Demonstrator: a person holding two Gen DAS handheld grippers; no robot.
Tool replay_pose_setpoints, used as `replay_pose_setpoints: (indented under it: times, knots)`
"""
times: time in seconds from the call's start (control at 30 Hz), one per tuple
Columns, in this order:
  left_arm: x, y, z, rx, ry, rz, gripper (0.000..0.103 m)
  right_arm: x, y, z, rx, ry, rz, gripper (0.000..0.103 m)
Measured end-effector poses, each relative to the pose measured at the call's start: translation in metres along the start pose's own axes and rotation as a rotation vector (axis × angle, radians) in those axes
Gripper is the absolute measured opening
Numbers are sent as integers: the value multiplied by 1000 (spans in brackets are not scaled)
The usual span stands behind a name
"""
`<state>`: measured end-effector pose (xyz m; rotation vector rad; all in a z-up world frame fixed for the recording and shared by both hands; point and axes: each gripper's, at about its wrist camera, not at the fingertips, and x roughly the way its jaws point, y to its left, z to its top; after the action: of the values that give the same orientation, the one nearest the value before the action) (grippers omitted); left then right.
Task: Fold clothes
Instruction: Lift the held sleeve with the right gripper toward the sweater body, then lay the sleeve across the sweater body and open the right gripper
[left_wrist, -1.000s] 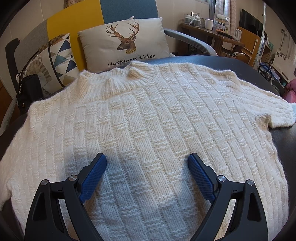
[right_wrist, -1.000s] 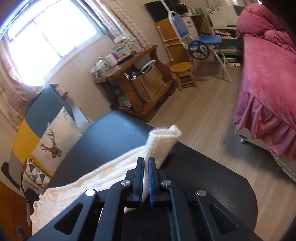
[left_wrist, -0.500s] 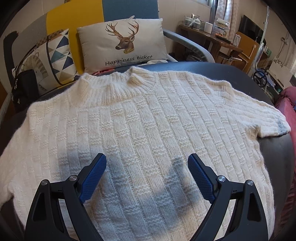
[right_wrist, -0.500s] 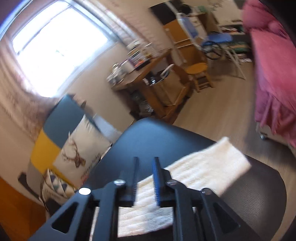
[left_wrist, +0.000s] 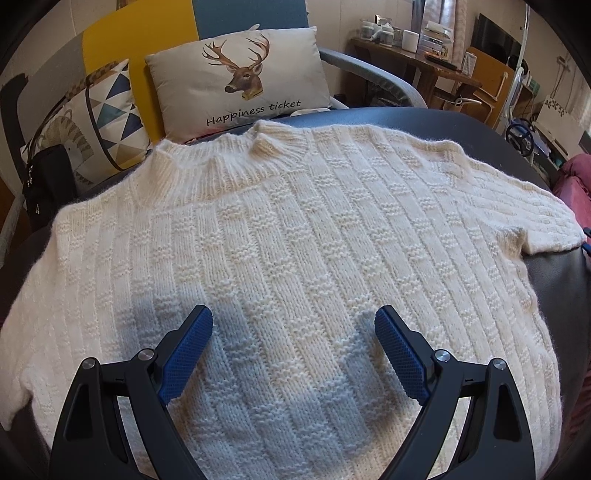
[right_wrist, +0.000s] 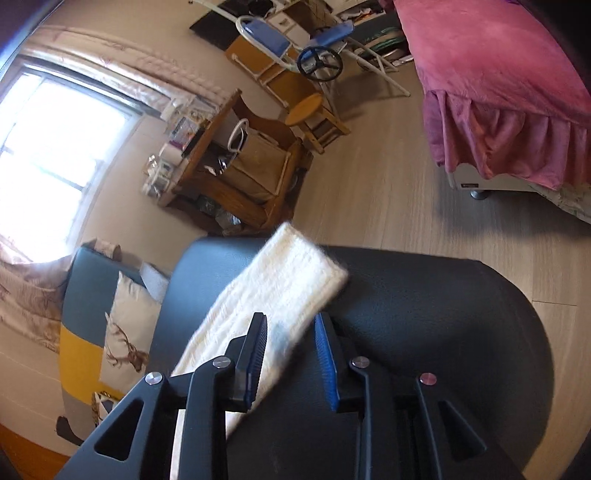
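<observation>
A cream knitted sweater (left_wrist: 295, 240) lies spread flat on a round black table (left_wrist: 554, 280), collar towards the far side. My left gripper (left_wrist: 293, 325) hovers wide open over the sweater's lower middle, with nothing between its blue pads. In the right wrist view the sweater's right sleeve (right_wrist: 280, 288) lies flat on the black table (right_wrist: 443, 332). My right gripper (right_wrist: 291, 325) stands just above the sleeve's near edge; its jaws are opening and the pads do not press on the knit.
A sofa with a deer cushion (left_wrist: 240, 77) and a patterned cushion (left_wrist: 99, 118) stands behind the table. A wooden desk (right_wrist: 236, 177) and a stool (right_wrist: 314, 114) are by the window. A pink-covered bed (right_wrist: 517, 92) lies to the right across the wooden floor.
My right gripper let go of the sleeve, which now lies flat on the table; the gripper opened, rolled and dropped lower. The left gripper stayed open over the sweater.
</observation>
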<state>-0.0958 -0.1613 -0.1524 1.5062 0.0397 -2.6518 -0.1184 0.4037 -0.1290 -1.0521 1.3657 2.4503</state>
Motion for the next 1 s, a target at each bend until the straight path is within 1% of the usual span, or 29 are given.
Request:
replay_pose_setpoints:
  times: [0.1, 0.2, 0.23, 0.27, 0.43, 0.53, 0.7, 0.83, 1.0]
  knots:
    - [0, -2, 0, 13, 3, 1, 92, 10, 10, 4, -35, -12, -22, 31]
    - [2, -5, -2, 29, 11, 2, 92, 18, 24, 9, -80, 6, -86, 32]
    - [2, -5, -2, 30, 11, -2, 92, 21, 29, 11, -95, 13, -108, 27]
    - [1, -5, -2, 32, 9, -4, 92, 24, 34, 13, -113, 19, -124, 5]
    - [-4, -4, 1, 22, -6, -10, 92, 25, 68, 8, -255, 26, -76, 5]
    - [-10, 2, 5, -8, -24, -19, 92, 16, 105, -3, -351, 29, 24, 5]
    - [-25, 20, 9, -78, -54, -47, 92, 14, 180, -39, -497, 78, 191, 5]
    - [-38, 38, 5, -128, -74, -54, 92, 16, 242, -76, -587, 124, 330, 5]
    - [-53, 72, -8, -198, -90, -53, 92, 29, 308, -136, -671, 214, 482, 5]
